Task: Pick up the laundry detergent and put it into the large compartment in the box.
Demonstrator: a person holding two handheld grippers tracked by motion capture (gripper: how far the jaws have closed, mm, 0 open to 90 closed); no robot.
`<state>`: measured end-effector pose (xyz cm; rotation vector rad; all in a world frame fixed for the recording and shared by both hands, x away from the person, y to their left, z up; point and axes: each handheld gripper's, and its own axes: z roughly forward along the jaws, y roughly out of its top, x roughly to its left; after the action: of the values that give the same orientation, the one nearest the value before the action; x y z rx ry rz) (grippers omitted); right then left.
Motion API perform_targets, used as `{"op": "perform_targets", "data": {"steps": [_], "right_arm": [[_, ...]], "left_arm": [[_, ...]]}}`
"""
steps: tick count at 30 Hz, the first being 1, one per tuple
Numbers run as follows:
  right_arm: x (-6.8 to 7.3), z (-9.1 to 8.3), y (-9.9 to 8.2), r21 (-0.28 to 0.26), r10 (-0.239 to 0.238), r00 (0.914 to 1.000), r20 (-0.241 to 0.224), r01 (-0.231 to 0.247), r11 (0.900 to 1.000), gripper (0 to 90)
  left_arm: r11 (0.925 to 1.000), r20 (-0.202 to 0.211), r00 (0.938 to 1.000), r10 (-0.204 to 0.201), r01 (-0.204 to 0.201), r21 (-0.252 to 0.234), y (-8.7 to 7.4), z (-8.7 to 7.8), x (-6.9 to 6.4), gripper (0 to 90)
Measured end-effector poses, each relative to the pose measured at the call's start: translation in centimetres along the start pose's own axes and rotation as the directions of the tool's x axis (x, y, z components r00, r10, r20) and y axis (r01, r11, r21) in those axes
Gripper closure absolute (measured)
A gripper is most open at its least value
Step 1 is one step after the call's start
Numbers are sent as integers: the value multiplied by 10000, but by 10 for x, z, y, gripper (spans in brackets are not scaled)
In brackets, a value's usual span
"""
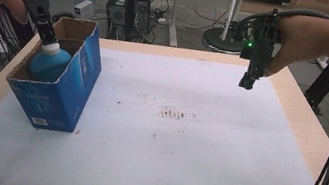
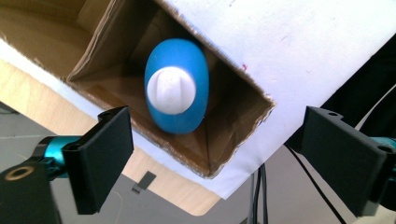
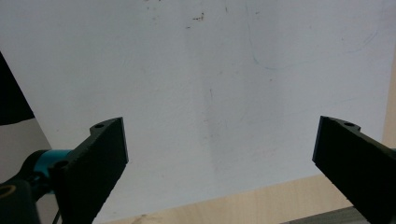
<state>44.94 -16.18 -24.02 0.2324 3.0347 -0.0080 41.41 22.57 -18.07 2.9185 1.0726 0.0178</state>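
A blue bottle (image 1: 50,64) with a white cap (image 2: 171,90) stands upright inside an open-topped blue cardboard box (image 1: 65,96) at the table's left side. My left gripper (image 1: 47,32) hangs just above the cap, pointing down into the box. In the left gripper view its jaws stand wide apart and open (image 2: 217,137), with nothing between them and the bottle below. My right gripper (image 1: 247,82) hovers over the back right of the white sheet; in the right gripper view (image 3: 219,144) it is open and holds nothing.
A white sheet (image 1: 185,136) covers most of the wooden table (image 1: 318,143) and carries faint reddish stains near its middle. Black cables (image 1: 328,175) hang off the right edge. Computer towers and desk legs stand on the floor behind the table.
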Motion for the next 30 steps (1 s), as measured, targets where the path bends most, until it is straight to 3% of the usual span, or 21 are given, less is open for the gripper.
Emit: {"op": "perform_targets", "data": {"steps": [9, 15, 22, 23, 29, 30], "right_arm": [[1, 0, 0, 22, 26, 10000, 3, -26, 10000, 23], [2, -1, -1, 19, 0, 10000, 20, 0, 10000, 22], [3, -1, 0, 65, 94, 10000, 17, -95, 9999, 23], [3, -1, 0, 58, 18, 10000, 21, -18, 10000, 22], [7, -1, 3, 126, -13, 10000, 18, 12, 9999, 22], [8, -1, 3, 117, -24, 10000, 9, 24, 9999, 22]], "left_arm": [[9998, 328, 9995, 2, 5, -204, 9, -4, -10, 53], [9976, 293, 9988, 382, -364, -584, 15, -9, -20, 17], [9935, 300, 9937, 1078, -1065, -402, 24, -5, -32, 17], [9903, 355, 9901, 1358, -1346, -346, 27, -3, -35, 17], [9789, 464, 9778, 2044, -2044, -40, 37, 10, -44, 17], [9738, 462, 9728, 2269, -2274, 58, 38, 12, -47, 17]]}}
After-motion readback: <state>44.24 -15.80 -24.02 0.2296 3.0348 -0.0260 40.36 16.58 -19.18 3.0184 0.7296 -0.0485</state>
